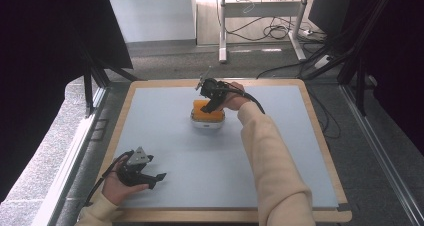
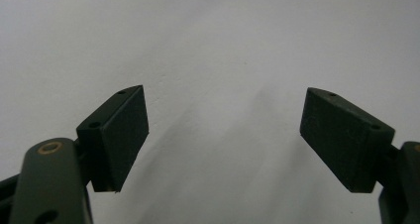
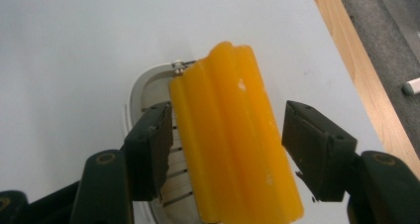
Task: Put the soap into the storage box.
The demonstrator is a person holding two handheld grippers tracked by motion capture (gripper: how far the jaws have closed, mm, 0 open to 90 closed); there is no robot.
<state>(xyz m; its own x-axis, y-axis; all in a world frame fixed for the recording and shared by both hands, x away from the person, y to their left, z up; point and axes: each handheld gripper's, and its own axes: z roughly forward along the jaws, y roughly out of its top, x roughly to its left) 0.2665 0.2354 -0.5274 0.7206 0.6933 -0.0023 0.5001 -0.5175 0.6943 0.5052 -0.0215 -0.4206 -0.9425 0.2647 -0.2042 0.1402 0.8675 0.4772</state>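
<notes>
At the near edge of the blue-grey tabletop [image 1: 210, 181], a person's left hand rests the left gripper [image 1: 156, 178] low over bare surface, its jaws spread wide with nothing between them, well apart from the work. Farther out, near the middle of the tabletop, the right arm in a cream sleeve [image 1: 272, 156] reaches forward with the right gripper [image 3: 225, 144] tipped down over an orange ridged soap bar [image 3: 235, 135] that lies across a white slatted soap dish [image 3: 143, 90]. In the right gripper view the jaws stand open on either side of the bar, the left one close to its flank, perhaps touching, the right one with a clear gap, so the bar is bracketed but not clamped. The step in hand looks like either the start of a grasp or a release onto the dish; the pictures cannot settle which. If a lift is meant, the next move calls for closing squarely on the bar's long sides, since soap is likely slippery. Beyond the tabletop, cables [image 1: 270, 33] trail on the floor.
</notes>
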